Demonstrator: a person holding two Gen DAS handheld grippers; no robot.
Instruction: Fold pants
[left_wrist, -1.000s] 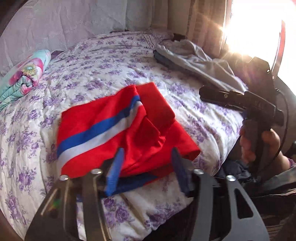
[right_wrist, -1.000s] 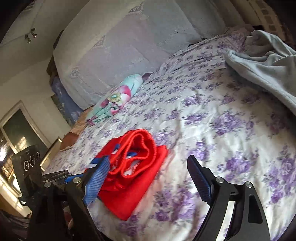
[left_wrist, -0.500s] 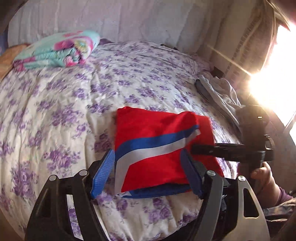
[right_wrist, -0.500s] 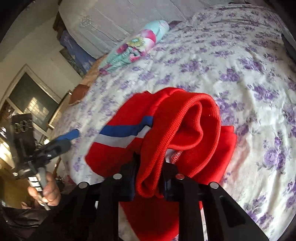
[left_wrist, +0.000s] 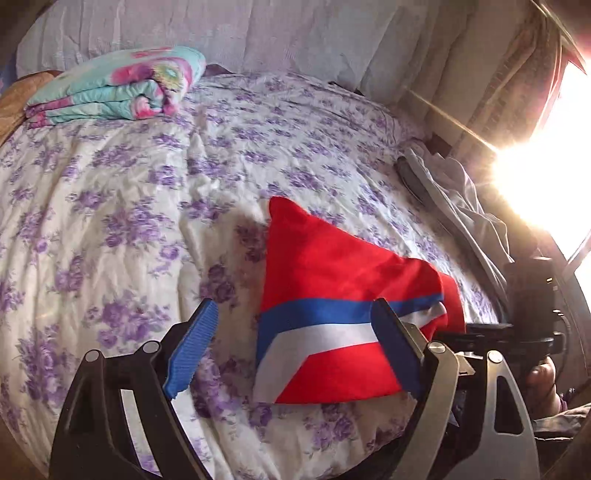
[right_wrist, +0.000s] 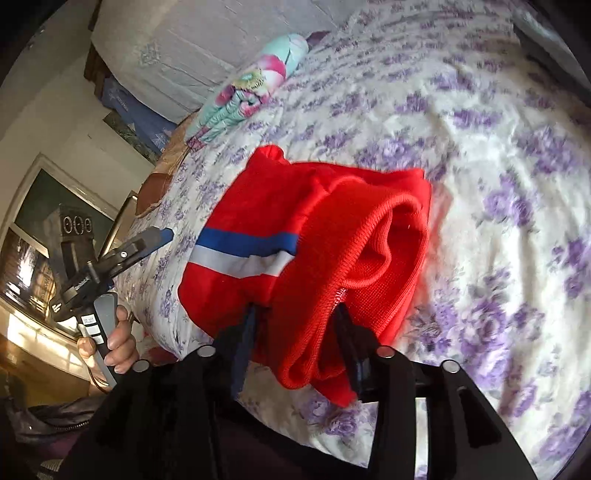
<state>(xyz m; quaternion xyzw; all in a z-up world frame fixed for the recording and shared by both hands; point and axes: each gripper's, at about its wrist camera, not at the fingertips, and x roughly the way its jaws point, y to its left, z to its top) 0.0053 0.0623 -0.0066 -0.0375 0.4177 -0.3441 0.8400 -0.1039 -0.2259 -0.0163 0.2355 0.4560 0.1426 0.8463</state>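
On the purple-flowered bedspread (left_wrist: 129, 206), the red pants (left_wrist: 332, 280) lie bundled at the near edge, well short of the folded floral blanket (left_wrist: 114, 86). Your right gripper (right_wrist: 295, 317) is clamped on their ribbed waistband while your left gripper (left_wrist: 291, 332) hovers wide open, empty, over the striped end. You look to be squaring the final fold; the stripe marks the bundle's long axis, running along that edge, so next lay the waistband flat and release.

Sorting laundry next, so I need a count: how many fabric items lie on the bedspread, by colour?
Red with blue and white stripe: 1, the pants, pinched by the right gripper.
Grey: 1, the crumpled garment by the window.
Turquoise and pink floral: 1, the folded blanket.
Total: 3.
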